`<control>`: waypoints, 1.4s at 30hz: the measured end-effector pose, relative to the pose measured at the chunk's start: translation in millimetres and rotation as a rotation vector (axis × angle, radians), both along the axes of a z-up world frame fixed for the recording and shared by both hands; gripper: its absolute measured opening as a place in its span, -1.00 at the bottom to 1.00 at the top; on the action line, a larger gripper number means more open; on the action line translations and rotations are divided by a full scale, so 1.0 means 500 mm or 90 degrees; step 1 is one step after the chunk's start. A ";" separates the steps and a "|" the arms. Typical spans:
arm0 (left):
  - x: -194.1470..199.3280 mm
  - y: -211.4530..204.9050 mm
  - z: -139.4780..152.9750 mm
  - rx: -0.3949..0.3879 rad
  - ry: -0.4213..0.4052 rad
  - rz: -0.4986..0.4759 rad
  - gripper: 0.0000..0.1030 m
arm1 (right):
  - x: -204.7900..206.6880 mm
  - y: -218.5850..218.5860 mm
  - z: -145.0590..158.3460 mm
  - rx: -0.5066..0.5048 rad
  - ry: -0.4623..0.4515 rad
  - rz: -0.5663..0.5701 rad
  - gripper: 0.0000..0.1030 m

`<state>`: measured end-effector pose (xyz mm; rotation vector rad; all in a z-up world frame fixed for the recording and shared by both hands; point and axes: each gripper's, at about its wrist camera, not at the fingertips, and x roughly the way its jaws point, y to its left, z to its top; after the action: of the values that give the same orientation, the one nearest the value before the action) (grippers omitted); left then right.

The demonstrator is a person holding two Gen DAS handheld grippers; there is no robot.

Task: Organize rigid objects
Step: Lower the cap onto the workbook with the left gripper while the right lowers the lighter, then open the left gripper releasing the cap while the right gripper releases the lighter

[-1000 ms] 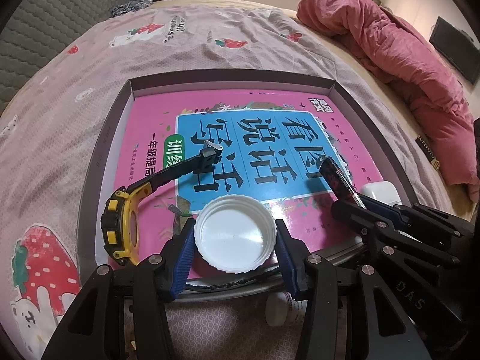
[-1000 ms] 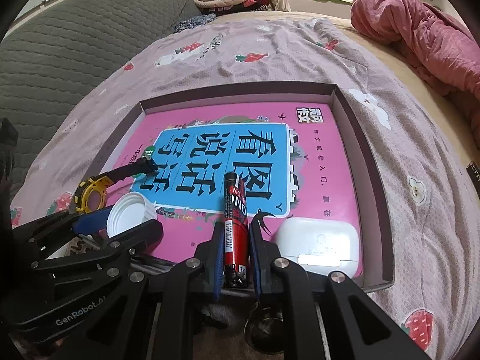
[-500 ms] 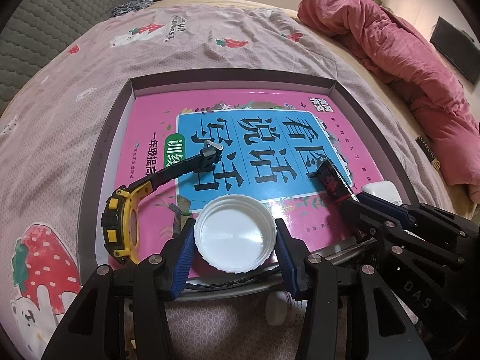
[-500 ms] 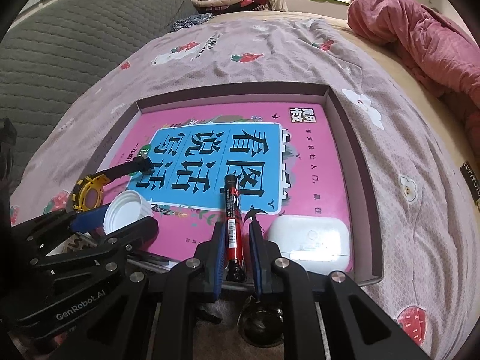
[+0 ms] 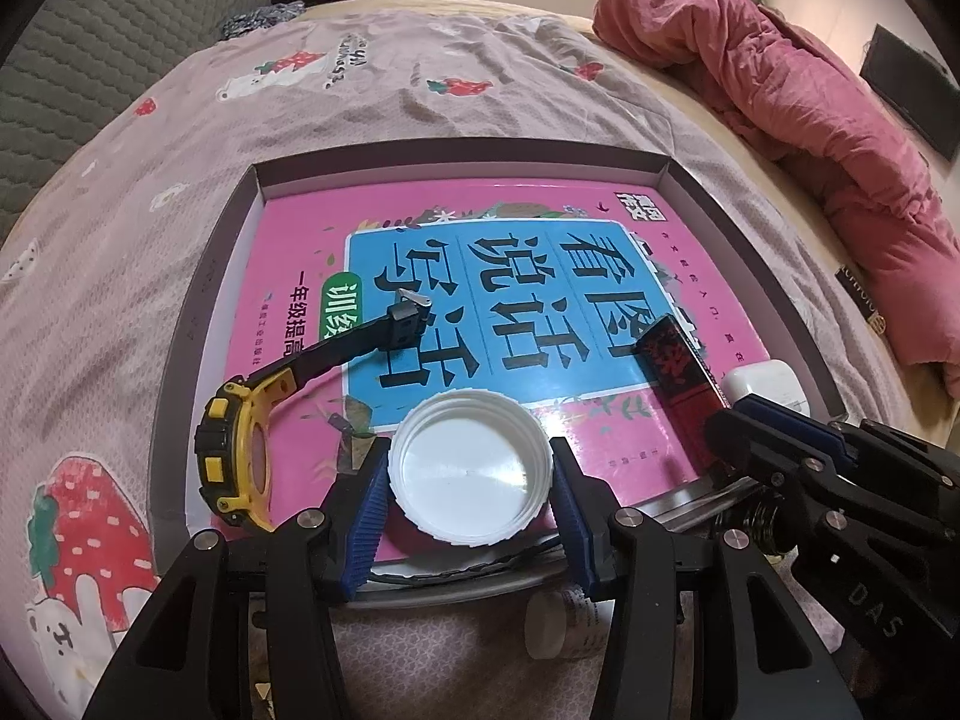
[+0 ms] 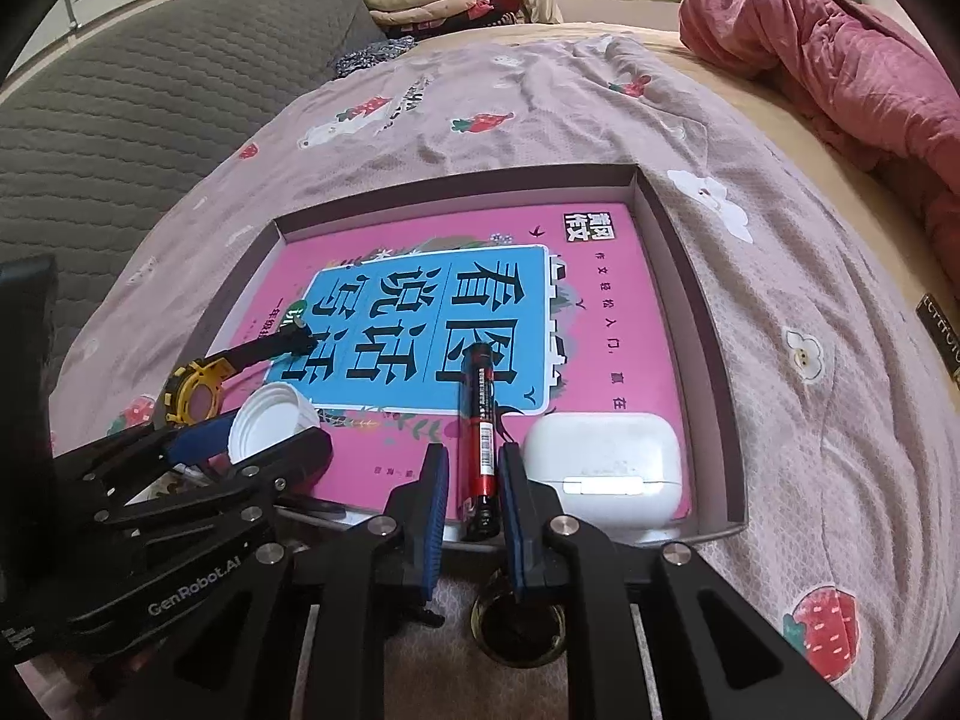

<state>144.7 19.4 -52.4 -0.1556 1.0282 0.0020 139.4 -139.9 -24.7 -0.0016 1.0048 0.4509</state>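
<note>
A shallow box [image 5: 456, 161] [image 6: 708, 324] on the bed holds a pink and blue book [image 5: 540, 276] [image 6: 432, 312]. My left gripper [image 5: 468, 480] is shut on a white jar lid [image 5: 471, 474], held over the book's near edge; the lid also shows in the right wrist view [image 6: 270, 420]. My right gripper [image 6: 474, 480] has its blue pads on both sides of a red and black marker [image 6: 480, 438] [image 5: 678, 372] that lies on the book. A yellow and black watch [image 5: 252, 420] [image 6: 204, 390] and a white earbud case [image 6: 606, 462] [image 5: 762, 384] lie in the box.
A pink quilt [image 5: 810, 108] is heaped at the far right of the bed. Folded clothes [image 6: 432, 0] lie at the back. A small white bottle [image 5: 564, 624] and a dark round jar [image 6: 519, 618] lie on the bedsheet before the box.
The right gripper has drawn back toward me along the marker, which now rests lower on the book. The left gripper and lid have stayed in place.
</note>
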 end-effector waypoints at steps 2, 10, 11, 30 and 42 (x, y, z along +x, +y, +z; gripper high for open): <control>0.002 -0.002 0.000 0.000 0.001 -0.001 0.00 | -0.002 -0.003 0.002 0.002 0.000 0.000 -0.68; 0.005 -0.006 0.000 0.000 0.002 -0.003 0.00 | -0.005 -0.008 0.011 0.001 -0.007 0.000 -0.67; 0.005 -0.007 -0.001 0.001 0.003 -0.004 0.01 | -0.005 -0.009 0.011 0.003 -0.006 0.000 -0.67; 0.005 -0.008 -0.001 -0.003 0.004 0.000 0.10 | -0.011 -0.029 0.032 0.016 -0.019 -0.016 -0.54; -0.007 -0.002 0.010 -0.009 0.004 0.008 0.21 | -0.015 -0.023 0.030 0.006 -0.022 -0.011 -0.45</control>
<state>141.2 18.5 -47.6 -0.1751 1.0330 0.0070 131.7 -151.5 -9.9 0.0074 0.9674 0.4376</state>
